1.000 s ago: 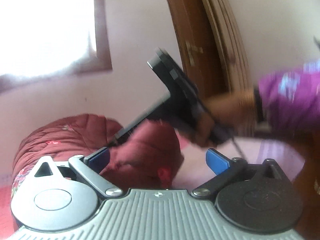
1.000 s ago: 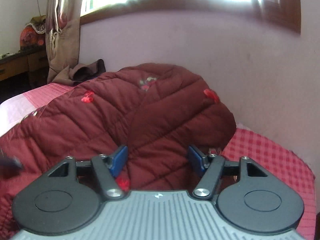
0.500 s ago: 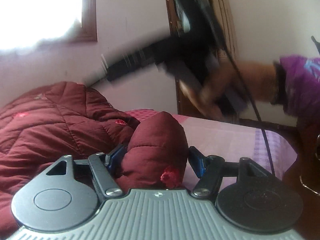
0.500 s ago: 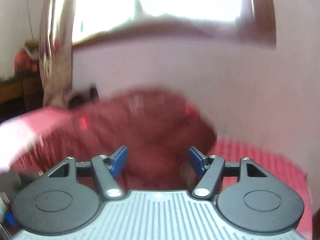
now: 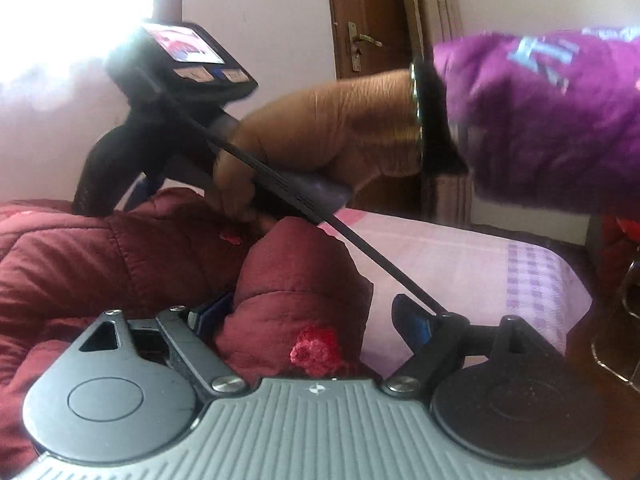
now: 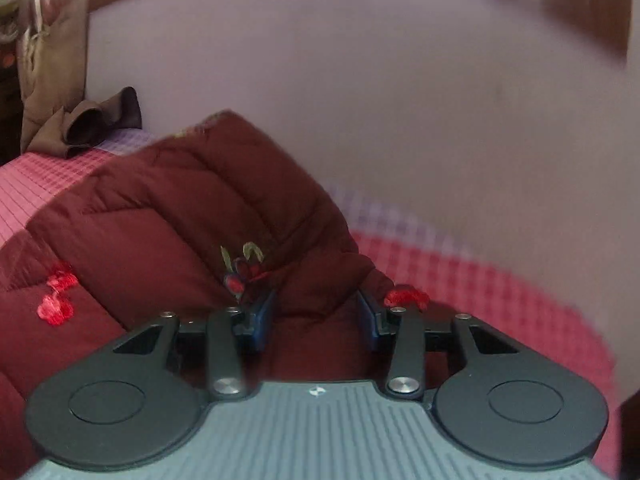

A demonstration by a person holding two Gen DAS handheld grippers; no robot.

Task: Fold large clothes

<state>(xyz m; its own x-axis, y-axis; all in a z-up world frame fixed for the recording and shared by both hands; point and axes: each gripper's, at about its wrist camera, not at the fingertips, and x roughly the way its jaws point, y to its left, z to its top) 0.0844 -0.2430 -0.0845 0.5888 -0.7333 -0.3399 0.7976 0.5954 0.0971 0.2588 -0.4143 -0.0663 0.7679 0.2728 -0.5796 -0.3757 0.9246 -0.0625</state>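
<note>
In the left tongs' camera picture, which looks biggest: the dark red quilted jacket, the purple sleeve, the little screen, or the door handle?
1. Dark red quilted jacket
2. Purple sleeve, though it is near the camera, so its true size is unsure
3. Little screen
4. Door handle, far off

A bed (image 6: 500, 280) with a pink and red checked cover runs along a pale wall (image 6: 400, 100). A brown cloth (image 6: 100, 124) lies at its far left corner below a tied beige curtain (image 6: 48, 60). A wooden door (image 5: 360, 20) with a brass handle stands beyond the bed.
</note>
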